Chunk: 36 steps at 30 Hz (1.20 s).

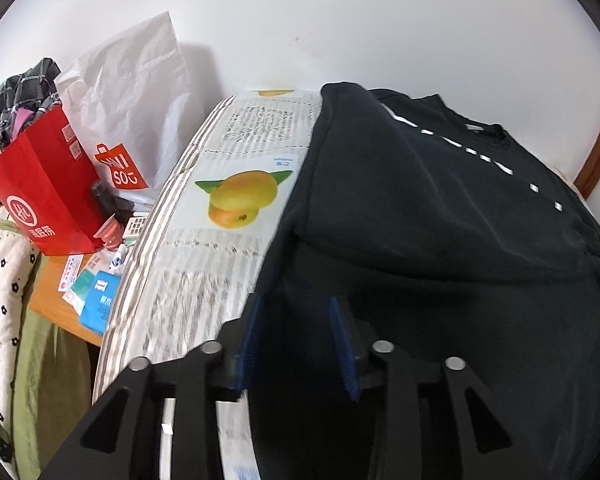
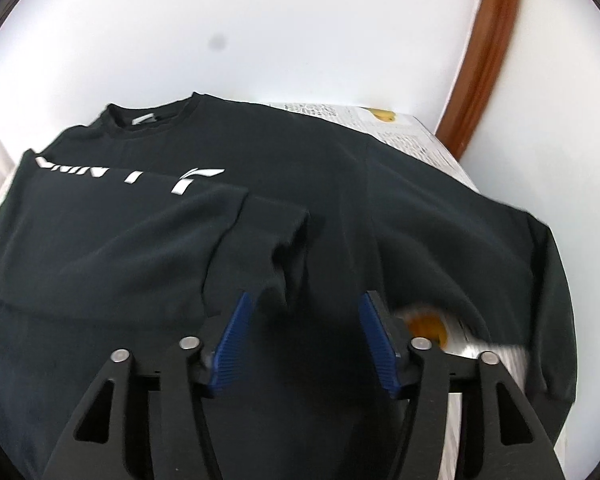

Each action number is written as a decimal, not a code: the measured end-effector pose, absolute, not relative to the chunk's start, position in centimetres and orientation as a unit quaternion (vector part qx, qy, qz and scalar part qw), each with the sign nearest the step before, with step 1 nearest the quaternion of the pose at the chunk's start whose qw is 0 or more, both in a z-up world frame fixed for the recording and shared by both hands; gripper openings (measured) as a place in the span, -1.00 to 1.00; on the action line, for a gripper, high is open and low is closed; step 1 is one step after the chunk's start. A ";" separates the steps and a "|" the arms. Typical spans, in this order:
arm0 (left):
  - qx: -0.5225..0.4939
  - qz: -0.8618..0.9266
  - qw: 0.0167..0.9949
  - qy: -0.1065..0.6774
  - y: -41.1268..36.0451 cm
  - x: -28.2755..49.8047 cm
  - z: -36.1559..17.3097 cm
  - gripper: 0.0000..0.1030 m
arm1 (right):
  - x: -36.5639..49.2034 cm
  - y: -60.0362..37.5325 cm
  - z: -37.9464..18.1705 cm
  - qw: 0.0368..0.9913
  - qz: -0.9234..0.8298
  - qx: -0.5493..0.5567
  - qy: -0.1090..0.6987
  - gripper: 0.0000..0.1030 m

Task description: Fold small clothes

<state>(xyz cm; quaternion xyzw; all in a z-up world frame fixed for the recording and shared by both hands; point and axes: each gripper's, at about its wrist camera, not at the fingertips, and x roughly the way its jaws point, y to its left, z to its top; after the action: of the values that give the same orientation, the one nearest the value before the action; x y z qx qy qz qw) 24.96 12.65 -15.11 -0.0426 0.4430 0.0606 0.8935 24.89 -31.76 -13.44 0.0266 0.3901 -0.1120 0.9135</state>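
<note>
Left wrist view: a black cotton T-shirt with white lettering [image 1: 440, 208] is spread over a surface covered in printed paper showing yellow mangoes [image 1: 216, 224], with its left side folded inward across the chest. The left gripper [image 1: 296, 316] is held just above the dark cloth, its blue-padded fingers [image 1: 342, 344] parted with nothing pinched between them. A red paper bag [image 1: 40, 192] and a white plastic bag [image 1: 136, 104] are seen beyond the edge. In the right wrist view, the right gripper [image 2: 306, 312] is spread wider, empty, over the shirt's lower part.
</note>
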 end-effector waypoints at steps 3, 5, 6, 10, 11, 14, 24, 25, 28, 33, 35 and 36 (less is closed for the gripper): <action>-0.035 0.064 0.901 0.427 11.7 23.2 -14.0 0.15 | 21.9 -32.0 -13.5 0.913 -0.113 0.037 0.390 0.31; -0.025 0.060 0.905 0.420 10.9 21.9 -13.2 0.15 | 20.0 -32.1 -13.5 0.918 -0.114 0.042 0.377 0.31; -0.023 0.058 0.907 0.417 10.5 21.3 -12.8 0.15 | 18.9 -32.2 -13.4 0.920 -0.107 0.045 0.374 0.31; -0.016 0.049 0.910 0.411 9.6 19.2 -11.8 0.15 | 15.7 -32.9 -13.7 0.920 -0.110 0.061 0.371 0.31; -0.017 0.048 0.910 0.411 9.5 18.6 -11.6 0.15 | 15.2 -33.2 -13.7 0.920 -0.110 0.067 0.371 0.31; -0.030 0.040 0.908 0.417 9.6 17.0 -11.7 0.15 | 13.2 -33.9 -14.2 0.914 -0.097 0.082 0.385 0.31; -0.059 0.029 0.890 0.451 11.3 11.5 -15.6 0.15 | 6.8 -33.0 -18.1 0.909 -0.078 0.068 0.404 0.31; -0.064 0.025 0.887 0.456 11.4 11.1 -16.0 0.15 | 6.3 -32.9 -18.5 0.909 -0.076 0.072 0.404 0.31; -0.064 0.016 0.882 0.466 11.1 10.1 -17.0 0.12 | 5.2 -32.5 -19.9 0.907 -0.075 0.078 0.407 0.31; -0.022 0.017 0.887 0.462 9.8 9.1 -17.2 -0.46 | 3.9 -31.3 -21.0 0.915 -0.067 0.071 0.391 -0.08; -0.028 0.012 0.884 0.466 9.7 8.8 -17.1 -0.77 | 3.7 -30.7 -21.0 0.918 -0.054 0.069 0.387 -0.44; -0.028 0.015 0.884 0.467 9.7 8.7 -17.1 -0.79 | 3.6 -30.3 -20.9 0.918 -0.049 0.069 0.387 -0.56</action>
<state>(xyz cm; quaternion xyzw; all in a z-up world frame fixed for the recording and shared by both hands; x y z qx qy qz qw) 8.70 9.73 -17.08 -0.0276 0.4670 0.0153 0.8837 3.62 -30.32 -20.92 0.0691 0.3865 -0.0486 0.9184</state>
